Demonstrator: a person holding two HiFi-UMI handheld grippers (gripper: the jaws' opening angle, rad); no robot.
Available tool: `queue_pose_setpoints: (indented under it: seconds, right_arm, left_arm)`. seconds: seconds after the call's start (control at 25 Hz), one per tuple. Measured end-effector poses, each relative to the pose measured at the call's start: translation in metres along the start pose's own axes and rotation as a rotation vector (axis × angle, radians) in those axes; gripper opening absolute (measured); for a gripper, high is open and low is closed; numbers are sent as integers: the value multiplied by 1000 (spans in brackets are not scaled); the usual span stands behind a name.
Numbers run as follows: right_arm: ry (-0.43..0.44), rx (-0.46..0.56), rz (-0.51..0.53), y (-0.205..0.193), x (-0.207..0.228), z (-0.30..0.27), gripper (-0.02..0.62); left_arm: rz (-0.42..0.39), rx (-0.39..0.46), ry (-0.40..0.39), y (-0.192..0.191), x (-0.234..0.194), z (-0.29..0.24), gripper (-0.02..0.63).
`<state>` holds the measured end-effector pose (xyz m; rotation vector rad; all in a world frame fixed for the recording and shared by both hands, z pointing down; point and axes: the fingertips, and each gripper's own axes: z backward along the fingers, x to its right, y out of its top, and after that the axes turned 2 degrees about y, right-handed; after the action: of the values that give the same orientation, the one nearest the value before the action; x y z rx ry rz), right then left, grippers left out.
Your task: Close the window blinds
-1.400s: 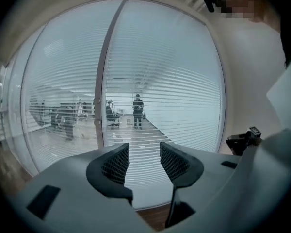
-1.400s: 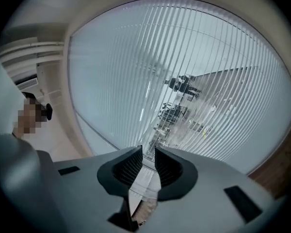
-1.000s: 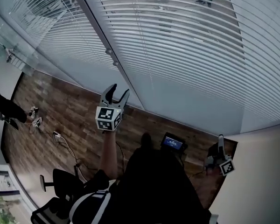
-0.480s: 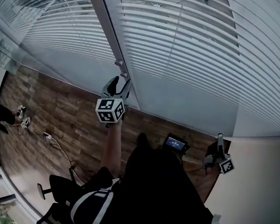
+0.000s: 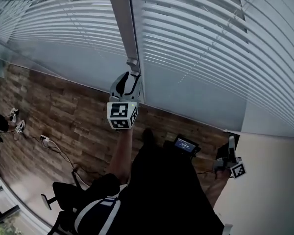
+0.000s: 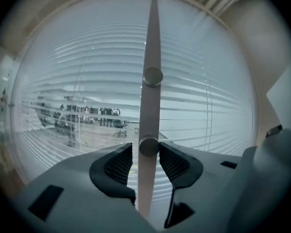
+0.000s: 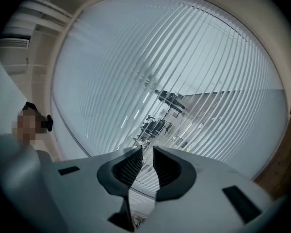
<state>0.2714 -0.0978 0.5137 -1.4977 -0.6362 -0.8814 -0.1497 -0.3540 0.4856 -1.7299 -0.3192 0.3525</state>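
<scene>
White slatted blinds (image 5: pixel 201 38) fill the windows on both sides of a grey post (image 5: pixel 125 18). Two round knobs sit on that post, the upper knob (image 6: pixel 153 76) above the lower knob (image 6: pixel 149 146). My left gripper (image 5: pixel 129 75) points level at the post, and its jaws have just been closing round the lower knob. In the left gripper view (image 6: pixel 146 147) the right pad touches the knob and a thin gap shows at the left pad. My right gripper (image 5: pixel 231 146) hangs low at the right. Its jaws (image 7: pixel 148 161) stand narrowly apart, holding nothing, and face the blinds (image 7: pixel 184 67).
Below the window lies a wooden floor (image 5: pixel 63 111) with a cable (image 5: pixel 59 148) and a chair base (image 5: pixel 51 199). A small lit screen (image 5: pixel 186 144) sits near my right side. A beige wall (image 5: pixel 269 180) closes off the right. Someone's shoes (image 5: pixel 14 126) show at far left.
My left gripper has moved forward to the post and its jaws have narrowed around the lower knob. The right gripper stays low at the right.
</scene>
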Motion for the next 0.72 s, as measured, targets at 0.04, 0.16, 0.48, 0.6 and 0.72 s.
queue_pose_setpoints:
  seconds: [0.04,0.16,0.48,0.6,0.72]
  right_arm:
    - [4,-2,-2,0,-1,1,71]
    - [22,0,2,7,-4,-4,71]
    - [56,25,2,21,11,-7,70]
    - [55,26,-9,23,19,-8,69]
    - [63,23,-29,25,30,-9,69]
  left_arm:
    - [-66,-4,16,2,1,3,185]
    - [-202,-16,49,9,6,6,137]
    - [301,0,-34,-2,-2,7,135]
    - [584,51,-94,-2,-9,2,135]
    - [837,111,-168,-4,-10,-1,135]
